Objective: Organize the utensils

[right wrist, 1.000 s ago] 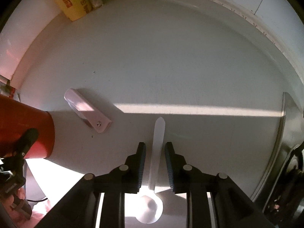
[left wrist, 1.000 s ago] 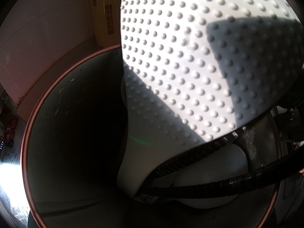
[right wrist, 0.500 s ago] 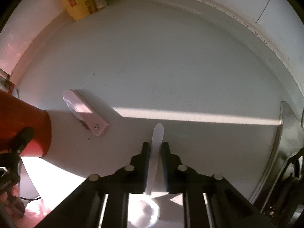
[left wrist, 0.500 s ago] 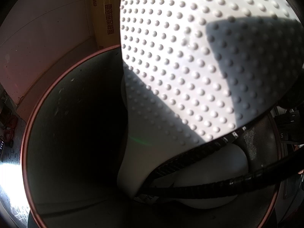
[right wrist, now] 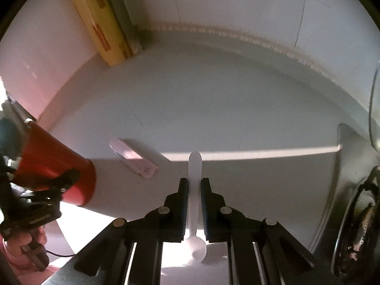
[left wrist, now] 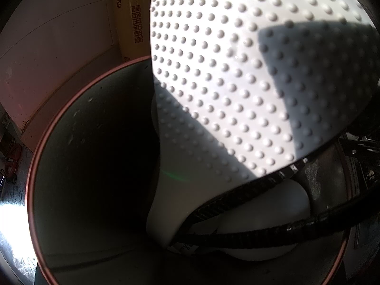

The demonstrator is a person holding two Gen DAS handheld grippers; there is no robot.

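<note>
Now that the right claw (right wrist: 194, 204) has just closed on the white plastic spoon (right wrist: 195, 190), its blue pads pinch the thin handle from both sides, handle tip pointing away from us and bowl hanging near the camera. A second ago the spoon lay flat on the white bench (right wrist: 237, 109) between parted pads; now the view has swung to take in more of the back wall, so we judge it lifted clear. That makes the pickup done, and carrying it to the cup looks like the next step. The left claw (right wrist: 47, 190) is clamped on the red cup (right wrist: 54, 163), seen at the left of the right wrist view; from the left wrist view we look straight into the cup's dark inside (left wrist: 95, 166), where a big dotted white utensil (left wrist: 237, 83) already stands. A small white clip-like piece (right wrist: 134, 158) lies on the bench beside the cup, not yet collected. A yellow wrap box (right wrist: 99, 21) leans in the corner.
</note>
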